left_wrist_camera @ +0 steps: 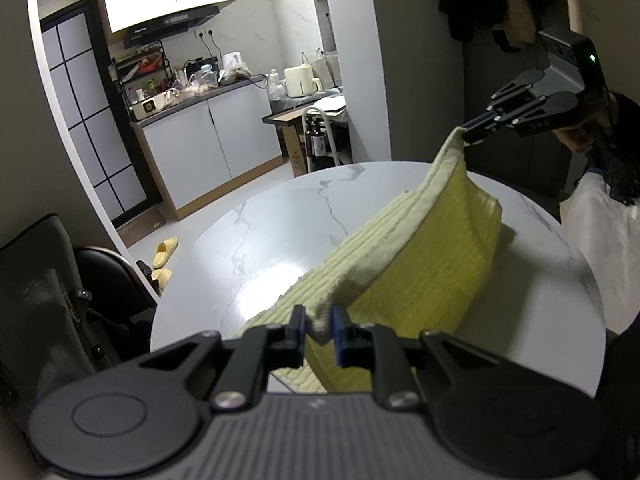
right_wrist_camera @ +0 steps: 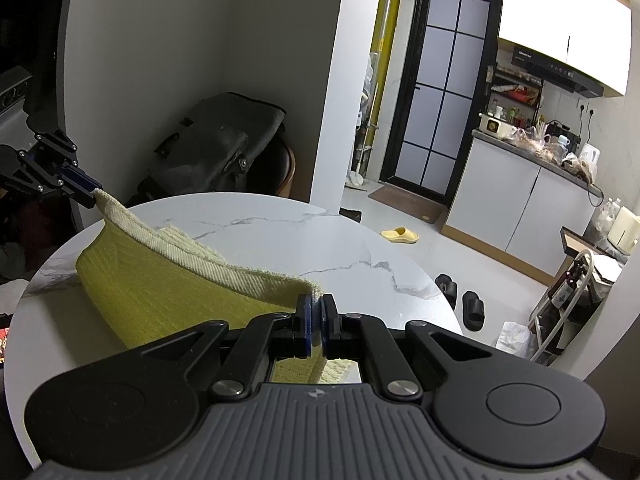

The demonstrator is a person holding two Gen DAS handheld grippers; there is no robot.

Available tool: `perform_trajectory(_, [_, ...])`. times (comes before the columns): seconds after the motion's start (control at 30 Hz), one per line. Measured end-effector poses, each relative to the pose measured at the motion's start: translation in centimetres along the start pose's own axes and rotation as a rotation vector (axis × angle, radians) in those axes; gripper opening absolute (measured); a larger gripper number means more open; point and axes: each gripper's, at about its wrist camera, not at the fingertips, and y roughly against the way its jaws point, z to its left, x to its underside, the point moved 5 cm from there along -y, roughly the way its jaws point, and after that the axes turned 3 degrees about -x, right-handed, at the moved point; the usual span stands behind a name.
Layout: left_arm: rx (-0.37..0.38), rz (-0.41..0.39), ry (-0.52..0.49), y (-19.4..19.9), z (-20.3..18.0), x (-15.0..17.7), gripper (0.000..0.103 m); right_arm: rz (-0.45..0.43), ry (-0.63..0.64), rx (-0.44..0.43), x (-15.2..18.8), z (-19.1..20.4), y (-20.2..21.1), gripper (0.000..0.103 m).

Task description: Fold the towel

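Both grippers have a corner of the towel (left_wrist_camera: 432, 264) pinched tight: the left gripper (left_wrist_camera: 319, 330) is clenched on the near corner in its own view, and the right gripper (right_wrist_camera: 316, 314) is clamped on its corner the same way. The lifted edge hangs between them like a hammock, while the rest of the yellow towel lies on the worktop (left_wrist_camera: 280, 236), roughly in the middle of it.

My take on the step: carry that raised edge across and lay it on the opposite edge. Keep both hands level with each other and the edge lightly taut, so the fold line comes out straight. Lower it flat before letting go, otherwise the corners will flop back.

The worktop is a round white marble-look one, glossy, so the towel could slide if dragged. Beyond it there's a dark bag (right_wrist_camera: 224, 140) on a chair, a yellow slipper (right_wrist_camera: 400, 235) on the floor, a black-framed glass door (right_wrist_camera: 444, 108), and a cluttered kitchen counter (left_wrist_camera: 200, 96) under a range hood.
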Motion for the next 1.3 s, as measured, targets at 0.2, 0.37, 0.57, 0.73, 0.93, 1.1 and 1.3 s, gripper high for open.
perform_trajectory(0.2, [0.013, 0.017, 0.015, -1.3, 0.8, 0.3, 0.015, 0.035, -0.014, -0.005, 0.5, -0.3, -1.8, 0.005])
perform_trajectory(0.37, [0.017, 0.016, 0.032, -2.4, 1.4, 0.1, 0.015, 0.048, -0.037, 0.000, 1.1, -0.9, -3.0, 0.005])
perform_trajectory(0.57, [0.020, 0.022, 0.048, -3.3, 1.9, 0.0, 0.015, 0.060, -0.055, 0.007, 1.5, -1.4, -4.2, 0.005])
perform_trajectory(0.73, [0.018, 0.012, 0.082, -2.9, 2.3, 0.1, 0.015, 0.059, -0.059, 0.004, 1.4, -1.7, -4.7, 0.005])
perform_trajectory(0.93, [0.003, 0.035, 0.089, -3.4, 2.2, 0.4, 0.015, 0.072, -0.070, 0.006, 1.6, -2.1, -6.2, 0.005])
perform_trajectory(1.1, [-0.003, 0.046, 0.117, -4.0, 2.5, 0.8, 0.019, 0.098, -0.080, 0.014, 1.9, -2.2, -7.5, 0.005])
perform_trajectory(1.3, [-0.033, 0.043, 0.142, -4.1, 2.4, 1.1, 0.042, 0.131, -0.076, 0.045, 2.3, -2.4, -8.9, 0.008])
